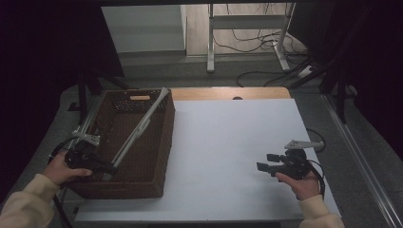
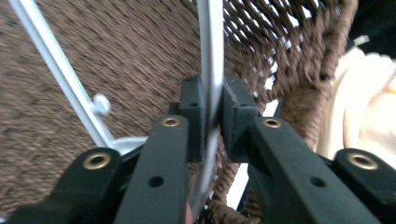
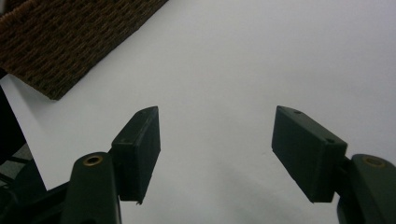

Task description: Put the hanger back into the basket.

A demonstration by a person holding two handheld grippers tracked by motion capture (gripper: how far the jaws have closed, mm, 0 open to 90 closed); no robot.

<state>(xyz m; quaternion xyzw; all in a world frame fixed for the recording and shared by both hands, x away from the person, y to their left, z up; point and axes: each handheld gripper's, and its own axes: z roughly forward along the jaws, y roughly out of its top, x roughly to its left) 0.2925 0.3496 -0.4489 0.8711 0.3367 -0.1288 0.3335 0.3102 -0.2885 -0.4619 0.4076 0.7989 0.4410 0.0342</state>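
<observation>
Rod (image 1: 140,127), white and long, lies slanted across the basket (image 1: 164,142) at the left of the high view, its upper end resting on the far right corner of the rim and its lower end down at your left gripper (image 1: 105,167) near the lower left of the frame. Your left gripper's jaws are clamped on that rod: in the left gripper view the flat white strip (image 2: 211,60) runs up the middle of the frame, pinched between the two black pads (image 2: 192,116), with the brown weave of the basket (image 2: 116,51) behind it. A second thin white bar (image 2: 56,65) with a small round knob crosses the upper left of that view. Your right gripper (image 1: 266,162) sits at the lower right of the high view, over the white table (image 1: 228,142), well apart from the basket. Its jaws stand wide apart with nothing between them; in the right gripper view the pads (image 3: 140,149) frame bare table (image 3: 261,60), and a corner of the basket (image 3: 70,42) shows at the upper left.
</observation>
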